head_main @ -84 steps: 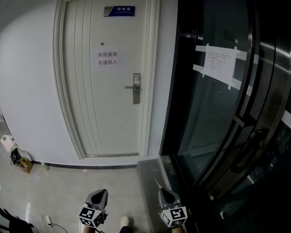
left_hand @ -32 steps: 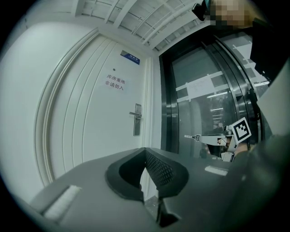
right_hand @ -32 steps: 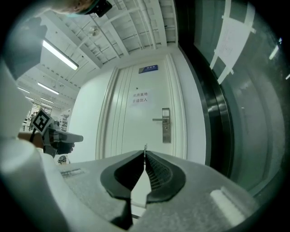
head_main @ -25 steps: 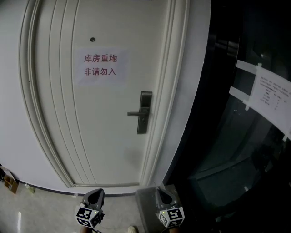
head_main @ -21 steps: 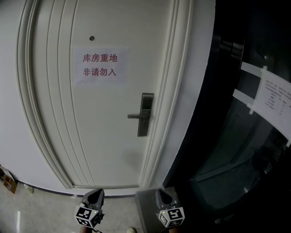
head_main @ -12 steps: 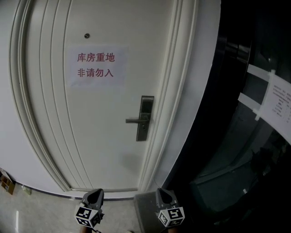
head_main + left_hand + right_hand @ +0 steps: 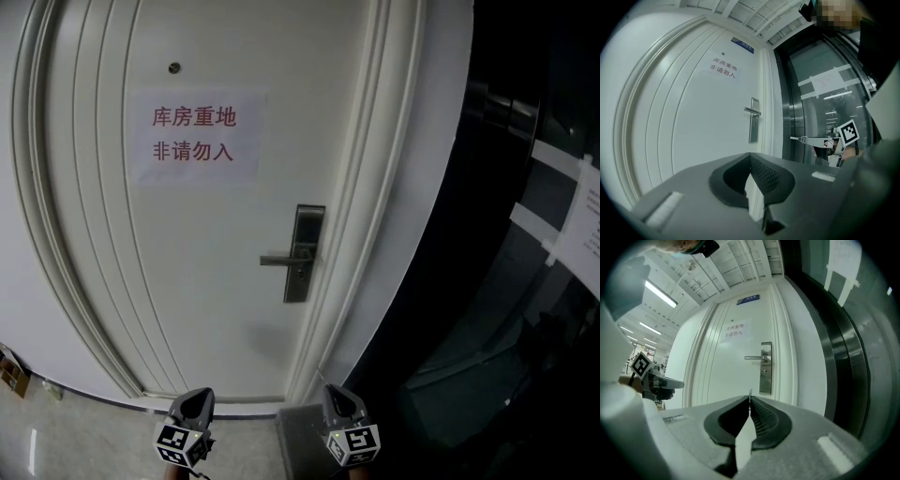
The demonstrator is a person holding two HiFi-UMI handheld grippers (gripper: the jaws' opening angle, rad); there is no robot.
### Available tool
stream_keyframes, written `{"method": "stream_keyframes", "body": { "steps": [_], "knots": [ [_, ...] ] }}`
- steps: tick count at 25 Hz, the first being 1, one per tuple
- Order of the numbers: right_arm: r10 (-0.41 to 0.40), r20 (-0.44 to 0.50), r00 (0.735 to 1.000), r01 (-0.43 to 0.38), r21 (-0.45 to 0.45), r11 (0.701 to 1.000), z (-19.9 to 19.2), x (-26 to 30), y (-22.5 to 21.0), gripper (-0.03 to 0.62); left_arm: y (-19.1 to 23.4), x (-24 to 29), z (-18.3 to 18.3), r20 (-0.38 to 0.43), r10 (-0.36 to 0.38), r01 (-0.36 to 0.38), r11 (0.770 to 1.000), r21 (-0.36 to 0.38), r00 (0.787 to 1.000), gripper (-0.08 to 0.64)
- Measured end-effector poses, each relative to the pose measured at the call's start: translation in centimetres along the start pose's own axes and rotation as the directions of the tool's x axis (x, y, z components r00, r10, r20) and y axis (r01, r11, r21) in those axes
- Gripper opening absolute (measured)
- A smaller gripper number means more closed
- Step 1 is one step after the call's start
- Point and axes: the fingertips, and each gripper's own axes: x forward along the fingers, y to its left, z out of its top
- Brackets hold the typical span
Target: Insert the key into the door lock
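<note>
The white door fills the head view, its steel lock plate and lever handle at the right side. My right gripper sits low in that view, well short of the lock, shut on a thin metal key whose tip pokes out past the jaws. Straight ahead in the right gripper view is the lock plate, still at a distance. From the left gripper view the key juts out level toward the door. My left gripper is beside it, shut and holding nothing.
A paper sign with red characters hangs on the door above the lock. A dark glass wall with a taped paper stands on the right. A cardboard box sits on the floor at lower left.
The door and lock have grown larger and shifted in the head view; both grippers have come closer to the door, still side by side. Jaws are unchanged.
</note>
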Motion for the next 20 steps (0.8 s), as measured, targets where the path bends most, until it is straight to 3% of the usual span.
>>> {"method": "stream_keyframes", "body": {
  "steps": [5,11,20],
  "knots": [
    [0.004,0.008,1.0,-0.003,-0.156,0.988,1.3,2.3,-0.8,0.011,0.3,1.6,-0.2,-0.006,0.005,-0.005,1.0,-0.001,1.0,0.003],
    [-0.012,0.055,0.998,0.031,-0.353,0.935,4.5,4.8,-2.4,0.011,0.5,2.9,0.2,-0.011,-0.002,0.002,1.0,0.015,1.0,0.003],
    [0.016,0.102,0.995,0.031,-0.447,0.894,7.7,9.5,-3.4,0.011,1.7,5.0,0.6,-0.005,-0.002,0.002,1.0,0.018,1.0,0.003]
  ]
}}
